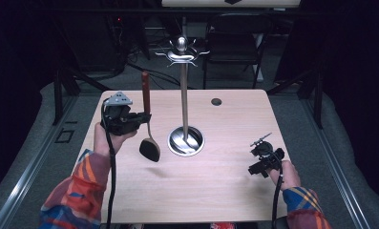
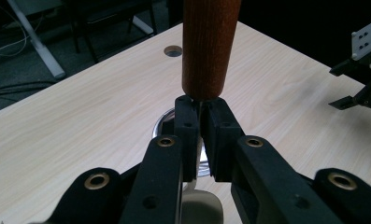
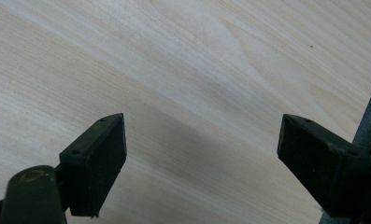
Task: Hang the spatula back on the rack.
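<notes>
Left gripper (image 1: 146, 116) up above the left half of the pale wooden table (image 1: 225, 191), jaws clamped tight on a ladle (image 1: 148, 125) at the thin metal neck just under its reddish-brown wooden handle (image 2: 210, 44). Handle pointing straight up, dark scoop (image 1: 150, 150) dangling below, clear of the tabletop with its shadow a little nearer the front edge. In the left gripper view, black pads (image 2: 188, 126) pressed together around that neck, shiny round base (image 2: 167, 122) of the stand peeking out behind them. Just right of the ladle, a tall metal utensil stand (image 1: 184, 95) planted mid-table, slim pole rising to a ring of curved hooks (image 1: 182, 54) at the top, nothing hanging there. Over at the right, right gripper (image 1: 262, 157) held low near the table's edge, jaws spread wide apart and holding nothing, bare wood grain between them in the right gripper view. Small round cable hole (image 1: 216, 101) at the far side of the tabletop. Plaid sleeves (image 1: 77, 191) coming in from the bottom.
</notes>
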